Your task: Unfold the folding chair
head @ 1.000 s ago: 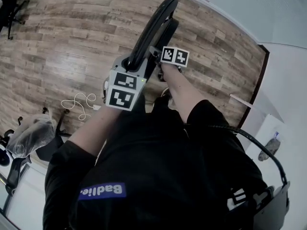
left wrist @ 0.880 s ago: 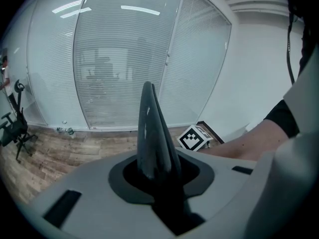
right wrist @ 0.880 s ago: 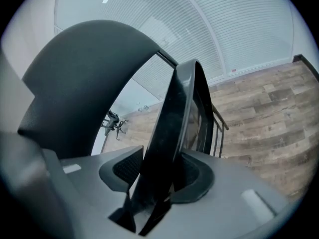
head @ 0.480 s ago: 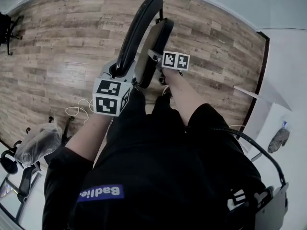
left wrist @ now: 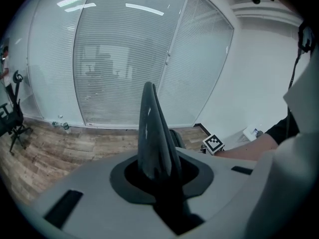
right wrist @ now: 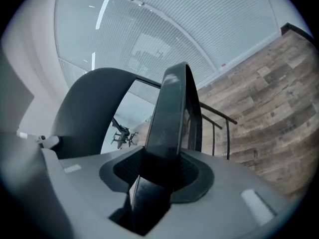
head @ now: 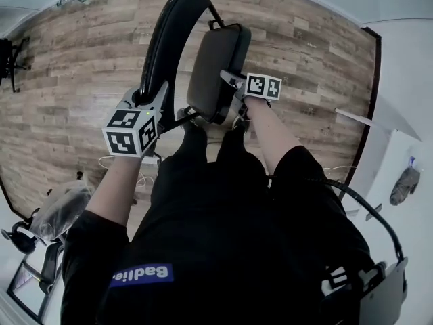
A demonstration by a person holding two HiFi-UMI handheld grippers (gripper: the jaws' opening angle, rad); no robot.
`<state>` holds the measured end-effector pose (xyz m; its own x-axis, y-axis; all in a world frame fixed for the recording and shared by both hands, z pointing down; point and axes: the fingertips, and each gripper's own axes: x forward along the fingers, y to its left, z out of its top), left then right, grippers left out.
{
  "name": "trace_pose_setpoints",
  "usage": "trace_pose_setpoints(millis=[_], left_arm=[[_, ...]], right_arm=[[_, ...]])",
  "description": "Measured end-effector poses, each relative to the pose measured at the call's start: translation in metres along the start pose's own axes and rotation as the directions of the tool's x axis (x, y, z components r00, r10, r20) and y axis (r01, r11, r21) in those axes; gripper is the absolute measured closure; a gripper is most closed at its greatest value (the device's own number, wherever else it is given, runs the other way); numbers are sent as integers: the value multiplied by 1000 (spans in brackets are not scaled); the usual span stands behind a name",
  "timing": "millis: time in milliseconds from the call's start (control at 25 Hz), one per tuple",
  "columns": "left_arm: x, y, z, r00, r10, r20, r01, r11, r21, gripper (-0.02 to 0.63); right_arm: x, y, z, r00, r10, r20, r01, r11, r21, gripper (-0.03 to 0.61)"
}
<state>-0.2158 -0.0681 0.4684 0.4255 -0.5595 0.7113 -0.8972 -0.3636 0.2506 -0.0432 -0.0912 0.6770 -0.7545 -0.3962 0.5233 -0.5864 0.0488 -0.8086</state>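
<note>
folding chair point(head: 203, 59) stands on the wood floor point(head: 81, 59) before the person, half opened: its seat point(head: 215, 66) is already apart from the backrest point(head: 169, 32). left gripper point(head: 152, 97), whose jaws have just been closing, clamps the backrest; right gripper point(head: 231, 84) grasps the seat edge. i judge the seat must yet swing down flat.

We are seeing a wooden floor point(head: 74, 66), a plastic-covered chair point(head: 57, 212) standing at its left edge, and bottles point(left wrist: 62, 126) lying beside the blinds point(left wrist: 124, 59).

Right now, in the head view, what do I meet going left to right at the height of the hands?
left gripper → chair back → chair seat → right gripper
</note>
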Motion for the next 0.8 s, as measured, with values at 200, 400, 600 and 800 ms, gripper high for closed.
trace_pose_setpoints(millis=[200,400,600,800], left_arm=[[5,12,-4,1000,-20,8,20,1000,-5,532],[8,31,-10,999,-33,12,33,999,-17,537],[13,37,-14,999,-44,19,44,999,-20,537],[20,43,-19,999,-51,12,52,999,-14,538]], right_arm=[[-17,-29,0,997,36,68,-39,998,44,423],[-22,-45,2,990,58,131,-67,996,65,423],[-29,-62,2,986,74,150,-84,994,66,422],[-38,-84,-1,985,81,150,-95,992,82,419]])
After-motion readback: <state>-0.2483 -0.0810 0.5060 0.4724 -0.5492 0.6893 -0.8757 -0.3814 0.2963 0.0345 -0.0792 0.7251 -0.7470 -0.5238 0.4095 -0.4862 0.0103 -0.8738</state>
